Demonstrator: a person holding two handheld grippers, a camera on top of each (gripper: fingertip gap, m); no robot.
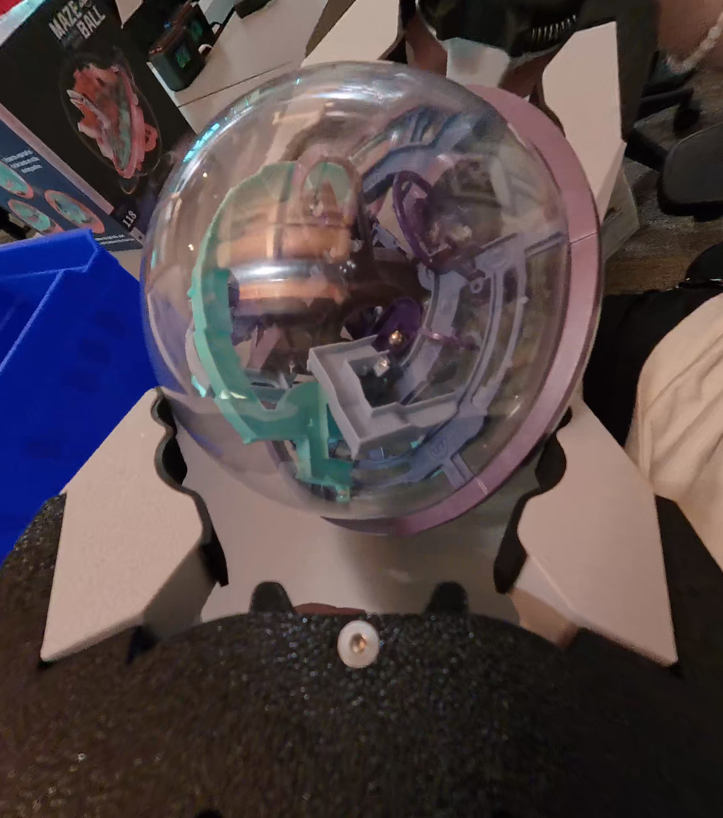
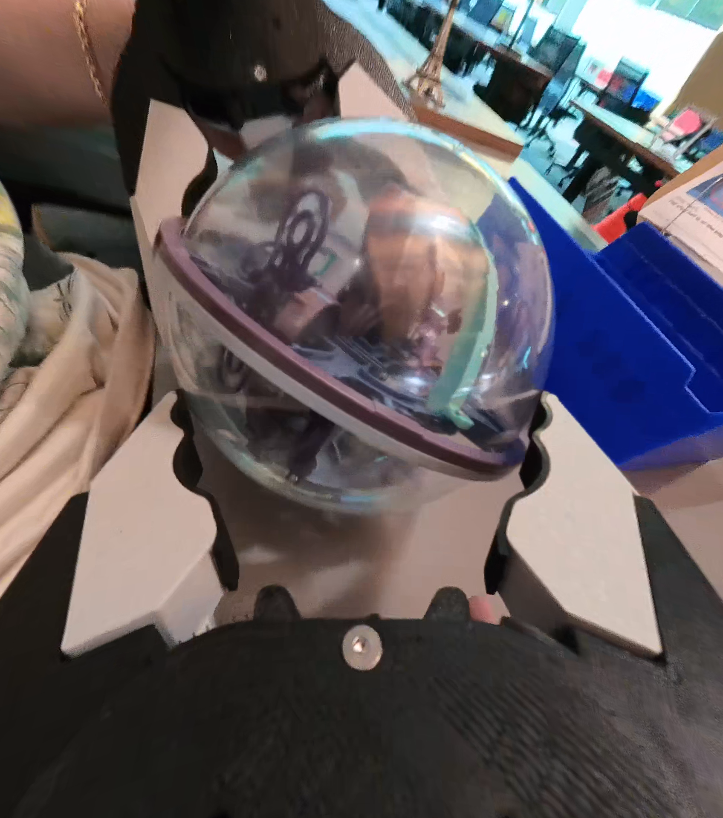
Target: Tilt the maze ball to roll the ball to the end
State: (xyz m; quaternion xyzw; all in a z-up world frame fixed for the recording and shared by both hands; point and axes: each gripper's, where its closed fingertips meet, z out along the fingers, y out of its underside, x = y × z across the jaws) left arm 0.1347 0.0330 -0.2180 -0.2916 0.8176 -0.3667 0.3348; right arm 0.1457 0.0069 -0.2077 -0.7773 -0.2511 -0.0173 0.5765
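The maze ball (image 1: pixel 351 274) is a clear sphere with a mauve ring around its middle and teal, grey and purple tracks inside. It is held up off the table and tilted. A small shiny steel ball (image 1: pixel 396 338) sits on a purple track piece beside the grey square track. My left gripper (image 1: pixel 362 414) has both white fingers pressed on the sphere's lower sides. My right gripper (image 2: pixel 359 409) clamps the same maze ball (image 2: pixel 351 310) from the opposite side, pads against it. The left gripper's black body (image 2: pixel 227 53) shows behind the sphere in the right wrist view.
A blue plastic bin (image 1: pixel 18 354) stands close beside the sphere and also shows in the right wrist view (image 2: pixel 661 332). The toy's dark printed box (image 1: pixel 63 110) is behind the bin. A person's light clothing (image 1: pixel 705 398) is close by. A cardboard box (image 2: pixel 714 212) stands behind the bin.
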